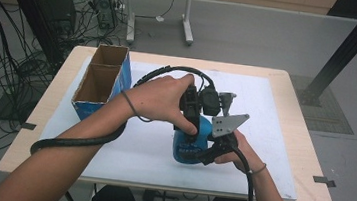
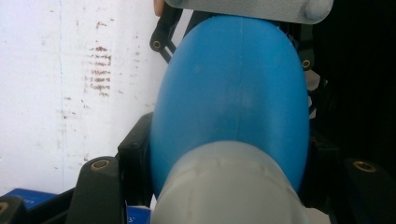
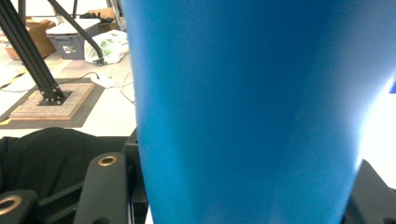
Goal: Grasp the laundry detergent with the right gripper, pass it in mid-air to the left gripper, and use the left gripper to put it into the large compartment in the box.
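A blue bottle (image 1: 187, 149) stands on the white mat, held from two sides. My left gripper (image 1: 193, 127) comes down from above and is shut on it. In the left gripper view the bottle's blue body (image 2: 233, 102) sits between the jaws, with its pale grey cap (image 2: 229, 191) nearest the camera. My right gripper (image 1: 203, 153), with the grey plate (image 1: 229, 123) on top, reaches in from the right and is shut on the bottle's lower body. In the right gripper view the blue wall (image 3: 247, 107) lies between the black jaws.
An open cardboard box (image 1: 100, 80) with blue sides stands at the table's left. The white mat (image 1: 275, 120) covers most of the wooden table (image 1: 311, 159). Cables trail from both grippers. Beyond the table are a black frame post (image 1: 345, 52) and floor cables.
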`<state>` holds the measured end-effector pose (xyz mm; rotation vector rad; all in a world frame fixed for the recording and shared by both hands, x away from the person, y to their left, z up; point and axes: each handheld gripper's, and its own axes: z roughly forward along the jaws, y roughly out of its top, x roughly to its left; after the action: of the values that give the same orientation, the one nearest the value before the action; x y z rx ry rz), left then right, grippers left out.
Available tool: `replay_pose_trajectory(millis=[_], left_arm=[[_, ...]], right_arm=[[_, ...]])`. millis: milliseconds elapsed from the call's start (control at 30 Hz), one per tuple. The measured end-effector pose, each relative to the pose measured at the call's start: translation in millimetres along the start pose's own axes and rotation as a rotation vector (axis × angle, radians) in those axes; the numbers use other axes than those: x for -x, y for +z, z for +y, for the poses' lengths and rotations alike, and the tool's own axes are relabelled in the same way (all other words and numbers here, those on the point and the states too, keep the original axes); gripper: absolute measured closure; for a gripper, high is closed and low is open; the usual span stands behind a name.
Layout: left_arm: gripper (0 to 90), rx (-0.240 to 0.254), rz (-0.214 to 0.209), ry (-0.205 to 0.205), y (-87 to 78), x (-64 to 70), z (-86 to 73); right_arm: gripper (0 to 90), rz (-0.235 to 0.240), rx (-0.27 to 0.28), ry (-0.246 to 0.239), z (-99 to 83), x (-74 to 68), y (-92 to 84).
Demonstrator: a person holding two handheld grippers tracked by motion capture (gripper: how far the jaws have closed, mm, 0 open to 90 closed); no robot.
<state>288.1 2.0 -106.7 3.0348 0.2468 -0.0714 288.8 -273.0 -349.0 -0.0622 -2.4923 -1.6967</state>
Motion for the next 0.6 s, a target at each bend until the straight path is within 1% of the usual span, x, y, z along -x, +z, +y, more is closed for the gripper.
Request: replay_pose_trajectory(millis=[300, 433, 600], left_arm=[[37.2, 0.006, 0.000, -0.004, 0.3, -0.3, -1.6], [37.2, -0.001, 0.001, -0.004, -0.1, -0.3, -0.5], [37.2, 0.009, 0.006, -0.005, -0.5, 0.2, -2.2]], right_arm=[[41.6, 0.001, 0.001, -0.001, -0.4, 0.7, 0.5], [41.6, 0.000, 0.001, -0.002, -0.1, 0.5, 0.6], [41.6, -0.002, 0.006, -0.002, -0.8, 0.7, 0.8]])
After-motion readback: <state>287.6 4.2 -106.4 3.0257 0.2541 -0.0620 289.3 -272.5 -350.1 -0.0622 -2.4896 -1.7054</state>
